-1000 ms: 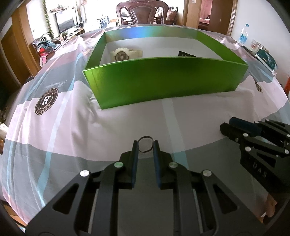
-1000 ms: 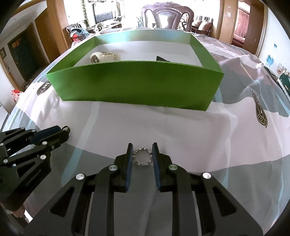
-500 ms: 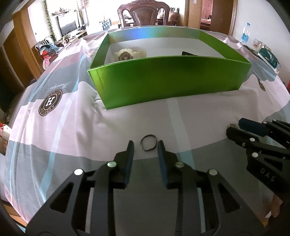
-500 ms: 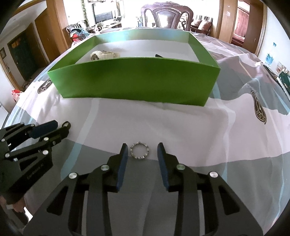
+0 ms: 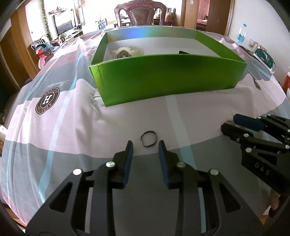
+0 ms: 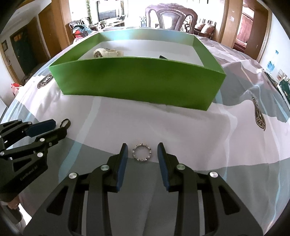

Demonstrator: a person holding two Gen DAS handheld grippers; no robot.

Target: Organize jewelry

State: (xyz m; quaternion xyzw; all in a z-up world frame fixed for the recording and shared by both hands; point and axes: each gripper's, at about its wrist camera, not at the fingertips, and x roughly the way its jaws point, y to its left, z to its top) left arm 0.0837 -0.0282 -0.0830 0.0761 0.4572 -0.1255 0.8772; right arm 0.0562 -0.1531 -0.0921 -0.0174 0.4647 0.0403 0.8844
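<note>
**Two rings on the cloth, both grippers spread**

Ahead of both grippers stands the green box (image 5: 168, 79), a wide open-topped carton with glossy green walls and a white floor. Inside it, toward the far left corner as seen from either tool, lies a cream-coloured watch (image 5: 125, 52) with a dark dial; a small black object (image 5: 184, 52) peeks over the near wall further right, too hidden to identify.

The box rests on a tablecloth (image 5: 72, 127) printed in broad bands of pale pink, grey, white and light blue, with round dark "H" emblems; the cloth is rumpled at the box's near left corner. Beyond the table a carved dark wooden chair (image 5: 141, 16) faces the far edge, a television (image 5: 65, 23) sits off to the left, wooden door frames stand to the right, and a water bottle (image 5: 241, 37) stands at the far right.

The left gripper (image 5: 145, 145) has its blue-padded jaws apart, touching nothing. Just ahead of its fingertips, centred between them, a thin dark ring (image 5: 149, 138) lies on the cloth; its band looks split, with a gap on the left.

The right gripper (image 6: 142, 148) is likewise spread and holds nothing. Between its fingertips, apart from both pads, lies a silver ring (image 6: 142, 152) with a notched, studded rim, flat on the cloth.
</note>
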